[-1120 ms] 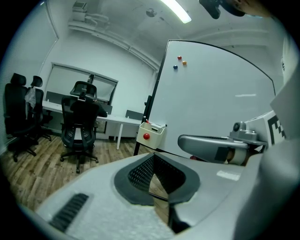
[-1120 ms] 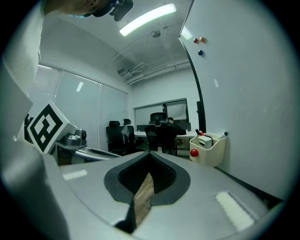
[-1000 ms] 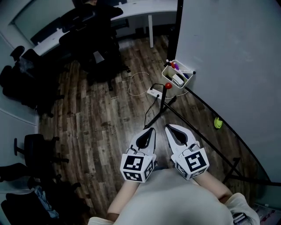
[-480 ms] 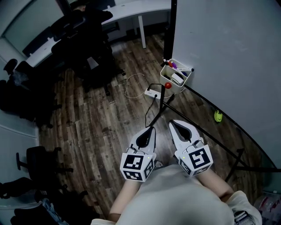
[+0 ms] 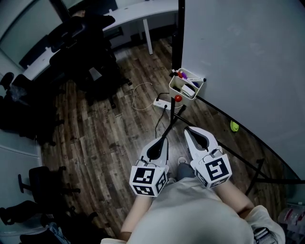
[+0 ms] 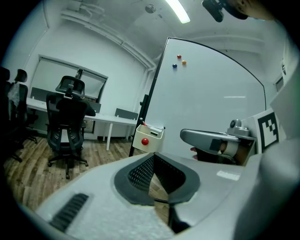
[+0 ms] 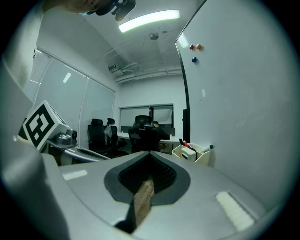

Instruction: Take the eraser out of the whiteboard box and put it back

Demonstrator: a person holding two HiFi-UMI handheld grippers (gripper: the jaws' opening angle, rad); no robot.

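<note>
The cream whiteboard box [image 5: 186, 86] hangs at the whiteboard's [image 5: 248, 52] lower left corner, with markers and the white eraser [image 5: 188, 89] inside it. A red round magnet [image 5: 177, 98] sits on the box's front. My left gripper [image 5: 163, 139] and right gripper [image 5: 187, 128] are held side by side in front of me, well short of the box, both shut and holding nothing. The left gripper view has the box [image 6: 149, 137] ahead past my left gripper [image 6: 153, 154]. In the right gripper view the box [image 7: 193, 153] and the eraser [image 7: 189, 152] lie ahead and right of my right gripper [image 7: 150, 152].
The whiteboard's black stand legs [image 5: 224, 147] run across the wood floor under my grippers. A power strip [image 5: 162, 103] with cables lies near the box. Black office chairs [image 5: 90, 52] and a white desk [image 5: 138, 9] stand farther off to the left. A small green magnet [image 5: 234, 126] sticks to the board.
Both grippers have edged a little forward toward the box and stayed shut. The head view has shifted, so the box sits slightly further left.
</note>
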